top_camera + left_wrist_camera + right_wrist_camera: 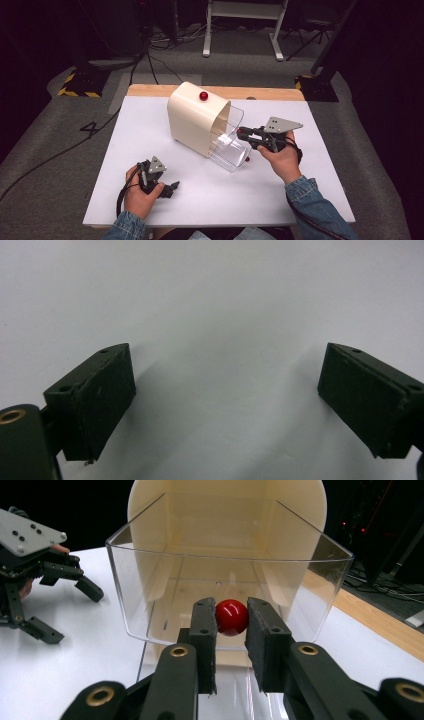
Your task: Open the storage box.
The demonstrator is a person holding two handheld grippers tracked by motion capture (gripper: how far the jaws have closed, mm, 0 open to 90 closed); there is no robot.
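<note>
A cream box (192,120) with a red knob (203,95) on top stands at the middle of the white table (150,150). Its clear drawer (231,145) is pulled out toward the right. My right gripper (241,133) is at the drawer's front wall (150,595), shut on a red ball (231,616). The ball sits right against the clear wall; I cannot tell whether it is fixed to it. My left gripper (174,187) rests low on the table at the front left, open with nothing between its pads (102,400). It shows from the right gripper view too, left gripper (60,610).
A small red spot (247,159) shows by the drawer's lower front corner. The table's wooden far edge (260,92) lies behind the box. Beyond it are a grey floor, cables (165,45) and white frame legs (277,45).
</note>
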